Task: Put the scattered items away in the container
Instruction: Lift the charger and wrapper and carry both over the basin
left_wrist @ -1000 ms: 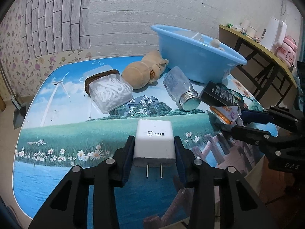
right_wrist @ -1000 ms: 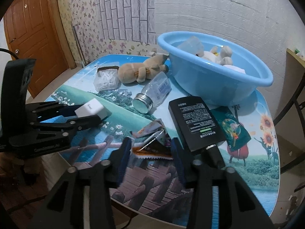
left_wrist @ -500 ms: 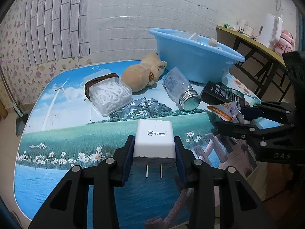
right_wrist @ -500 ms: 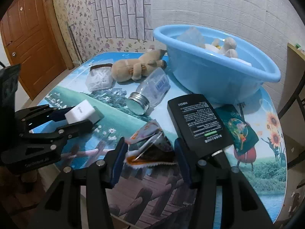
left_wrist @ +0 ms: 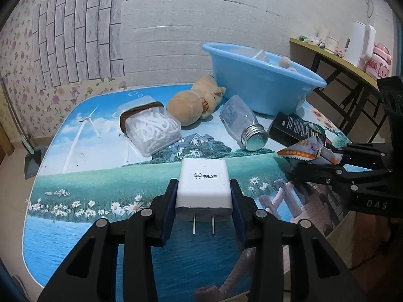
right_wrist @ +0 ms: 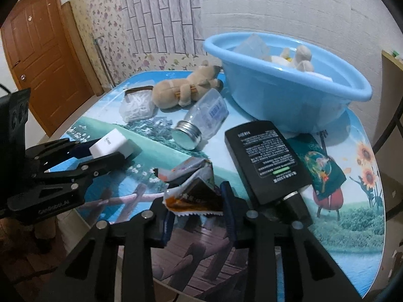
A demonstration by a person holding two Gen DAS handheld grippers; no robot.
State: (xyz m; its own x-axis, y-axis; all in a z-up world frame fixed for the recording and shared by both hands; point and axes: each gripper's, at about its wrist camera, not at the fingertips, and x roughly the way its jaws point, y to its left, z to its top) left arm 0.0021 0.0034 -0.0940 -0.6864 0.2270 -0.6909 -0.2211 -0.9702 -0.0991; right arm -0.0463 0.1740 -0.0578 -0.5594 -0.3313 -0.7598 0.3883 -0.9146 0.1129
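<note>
A white plug adapter point(left_wrist: 203, 187) with two prongs facing the camera is clamped in my left gripper point(left_wrist: 203, 201), held over the near part of the table; the adapter point(right_wrist: 110, 144) also shows at left in the right wrist view. My right gripper point(right_wrist: 197, 202) is shut on crumpled snack wrappers point(right_wrist: 194, 191), which show as an orange-edged packet point(left_wrist: 303, 151) in the left wrist view. The blue basin point(right_wrist: 284, 93) stands at the back right with several items inside.
On the picture-printed table point(left_wrist: 100, 176) lie a clear box of white sticks point(left_wrist: 151, 130), a tan plush toy point(left_wrist: 194, 105), a clear jar with a metal lid point(left_wrist: 241, 128), a black power bank point(right_wrist: 267, 161) and a green sachet point(right_wrist: 320, 166). A side shelf point(left_wrist: 352, 65) stands right.
My right gripper's fingers closed in on the wrappers, squeezing them narrower. The left gripper kept its grip on the adapter in much the same place.
</note>
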